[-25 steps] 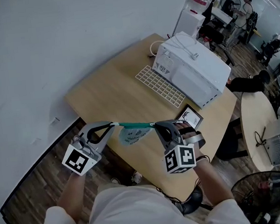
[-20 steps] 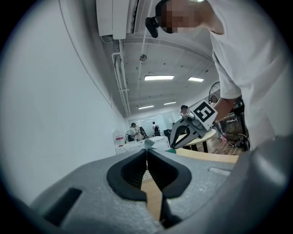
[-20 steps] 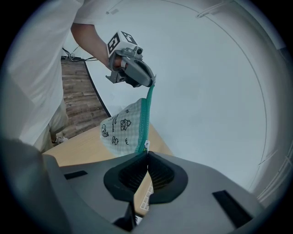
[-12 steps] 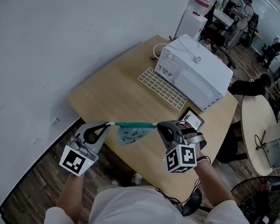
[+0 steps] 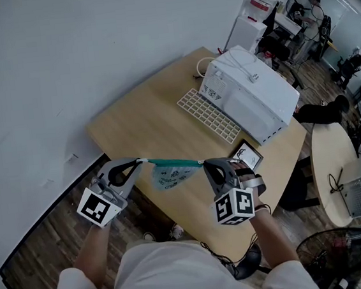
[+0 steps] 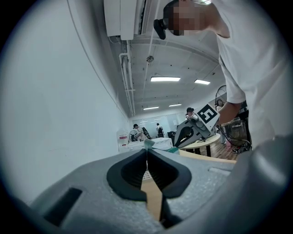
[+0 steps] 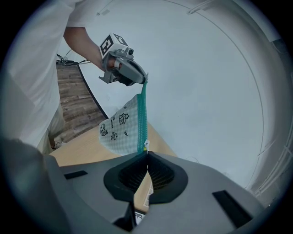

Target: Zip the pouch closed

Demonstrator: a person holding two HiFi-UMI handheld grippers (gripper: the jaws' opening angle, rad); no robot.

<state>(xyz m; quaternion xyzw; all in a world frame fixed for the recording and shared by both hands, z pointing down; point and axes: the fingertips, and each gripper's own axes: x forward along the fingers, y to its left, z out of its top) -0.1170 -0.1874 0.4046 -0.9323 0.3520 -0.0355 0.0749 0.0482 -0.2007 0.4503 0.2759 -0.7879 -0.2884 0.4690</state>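
A white mesh pouch (image 5: 170, 176) with small dark prints hangs in the air over the table's near edge, its teal zipper (image 5: 173, 162) pulled taut between my two grippers. My left gripper (image 5: 142, 160) is shut on the zipper's left end (image 6: 149, 143). My right gripper (image 5: 203, 164) is shut at the other end. In the right gripper view the pouch (image 7: 120, 128) hangs left of the teal zipper (image 7: 143, 114). There the white zipper pull (image 7: 146, 145) sits right at my right gripper's (image 7: 147, 153) closed tips, with the left gripper (image 7: 144, 81) at the far end.
Below lies a light wooden table (image 5: 140, 122) bearing a white boxy appliance (image 5: 252, 91), a white grid rack (image 5: 207, 112) and a small framed card (image 5: 245, 153). At the right stand a round table with a laptop (image 5: 355, 193) and a black fan (image 5: 336, 256). People sit at the back right.
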